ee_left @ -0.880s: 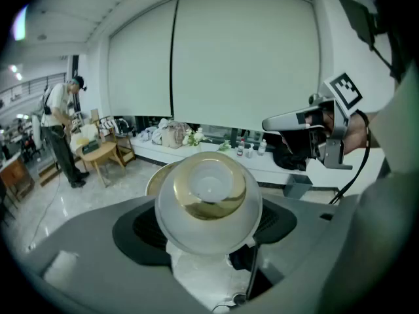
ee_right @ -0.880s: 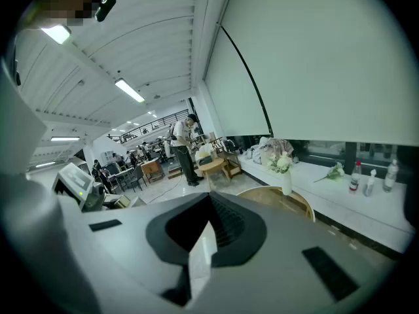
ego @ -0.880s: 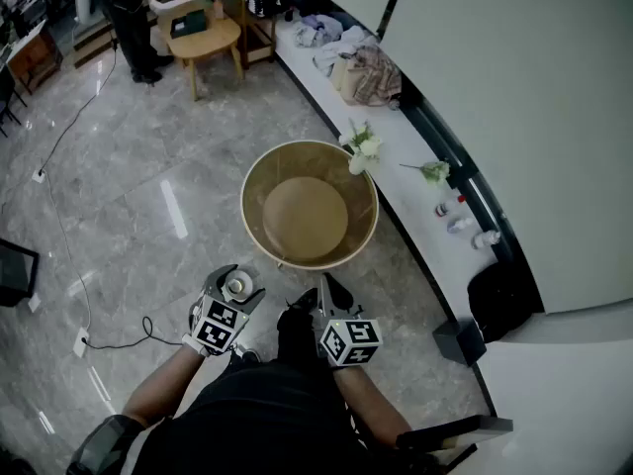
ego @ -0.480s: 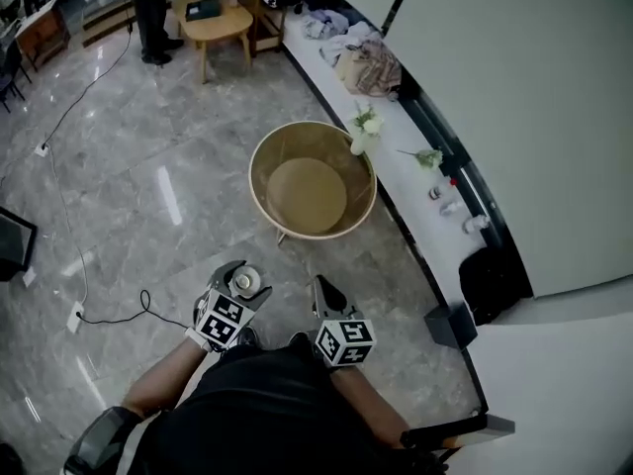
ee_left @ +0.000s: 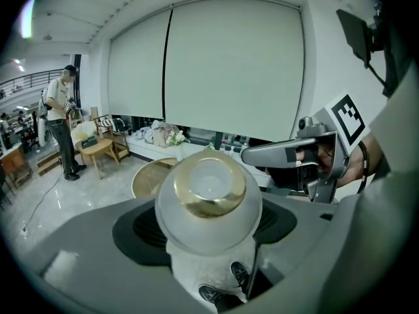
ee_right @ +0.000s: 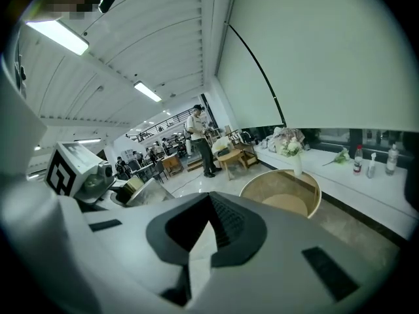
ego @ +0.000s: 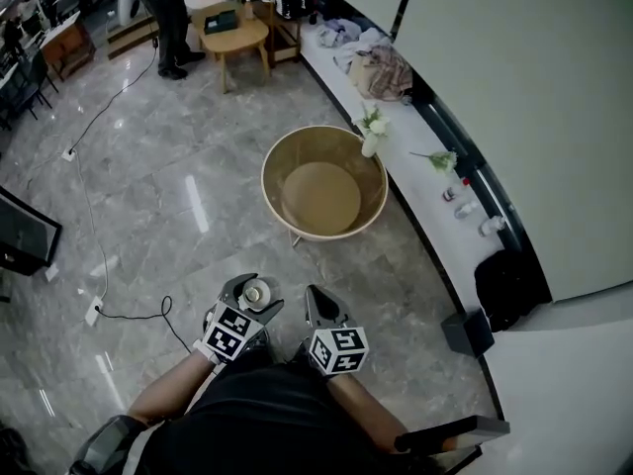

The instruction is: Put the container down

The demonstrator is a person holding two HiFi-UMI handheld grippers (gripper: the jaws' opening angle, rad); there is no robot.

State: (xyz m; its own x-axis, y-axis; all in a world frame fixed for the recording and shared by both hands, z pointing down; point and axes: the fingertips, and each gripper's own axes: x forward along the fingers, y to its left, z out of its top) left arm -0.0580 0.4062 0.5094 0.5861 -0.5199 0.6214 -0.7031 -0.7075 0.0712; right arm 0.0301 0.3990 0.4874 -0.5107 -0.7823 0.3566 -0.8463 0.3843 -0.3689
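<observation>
Container (ego: 255, 293) in the left claw (ego: 252, 285) — round table (ego: 274, 180) ahead.

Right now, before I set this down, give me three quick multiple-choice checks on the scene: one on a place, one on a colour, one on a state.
1. Where is the container?
A. on the round table
B. on the window ledge
C. in the left claw, between its jaws

2. What colour is its rim?
A. gold
B. red
C. blue

3. How is the right claw?
A. open wide
B. shut, nothing in it
C. shut on the container

Answers:
1 C: the left gripper view shows it gripped between that claw's jaws.
2 A: a gold band rings the frosted mouth.
3 B: its jaws meet with nothing between them.
</observation>
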